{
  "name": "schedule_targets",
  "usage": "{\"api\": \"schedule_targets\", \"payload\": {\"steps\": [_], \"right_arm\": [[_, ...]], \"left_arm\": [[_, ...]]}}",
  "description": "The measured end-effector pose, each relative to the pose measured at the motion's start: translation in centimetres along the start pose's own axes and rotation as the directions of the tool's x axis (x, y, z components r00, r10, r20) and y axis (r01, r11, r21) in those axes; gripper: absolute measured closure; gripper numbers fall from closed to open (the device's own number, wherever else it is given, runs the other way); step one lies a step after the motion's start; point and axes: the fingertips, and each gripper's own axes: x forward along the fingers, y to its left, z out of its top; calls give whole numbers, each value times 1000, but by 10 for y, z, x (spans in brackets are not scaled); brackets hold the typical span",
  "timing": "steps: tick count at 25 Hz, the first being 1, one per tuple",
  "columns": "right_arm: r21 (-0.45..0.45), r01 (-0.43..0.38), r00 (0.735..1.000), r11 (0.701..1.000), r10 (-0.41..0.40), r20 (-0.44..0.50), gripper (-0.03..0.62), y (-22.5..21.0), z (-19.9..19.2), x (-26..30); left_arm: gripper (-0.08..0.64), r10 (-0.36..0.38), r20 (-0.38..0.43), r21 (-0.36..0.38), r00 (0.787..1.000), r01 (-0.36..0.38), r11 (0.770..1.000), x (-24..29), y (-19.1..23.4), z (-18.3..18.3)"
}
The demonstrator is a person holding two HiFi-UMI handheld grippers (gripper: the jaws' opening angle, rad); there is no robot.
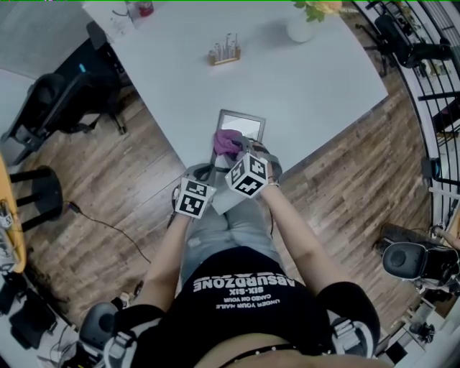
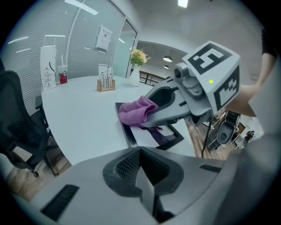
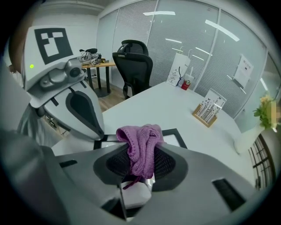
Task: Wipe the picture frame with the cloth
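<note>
A dark picture frame [image 1: 242, 126] lies flat near the near corner of the white table [image 1: 302, 79]. A crumpled purple cloth [image 1: 227, 142] rests on the frame's near-left part. My right gripper [image 1: 236, 149] is shut on the cloth [image 3: 140, 145], and the frame [image 3: 176, 135] shows just beyond its jaws. The left gripper view shows the cloth [image 2: 137, 110] pressed onto the frame [image 2: 153, 135] under the right gripper [image 2: 151, 115]. My left gripper [image 2: 142, 176] is shut with nothing in it. It sits beside the right gripper at the table's edge [image 1: 200, 180], short of the frame.
A wooden holder of pens [image 1: 224, 54] stands mid-table, and a white vase with flowers [image 1: 302, 27] at the far right. A red cup [image 1: 146, 8] and papers are at the far left corner. A black office chair [image 1: 68, 100] stands left of the table.
</note>
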Motion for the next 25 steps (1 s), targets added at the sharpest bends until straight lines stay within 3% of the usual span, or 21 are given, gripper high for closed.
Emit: {"api": "schedule_targets", "payload": {"steps": [4,9,25], "right_arm": [[71,-103,995,992,103,11,466,29,-3,-10],[156,-250,967,956,255,-16,468,58,-4,-21],[152,-178,981,972,187,-48,469,52,-30,-36]], "left_arm": [[555,1,4,-8,1000,-1,1000,0,-1,0],[555,13,11,1,1000,-13,1000,-1,0,-1],[555,42,17,2,999,-42,999,0,-1,-2]]}}
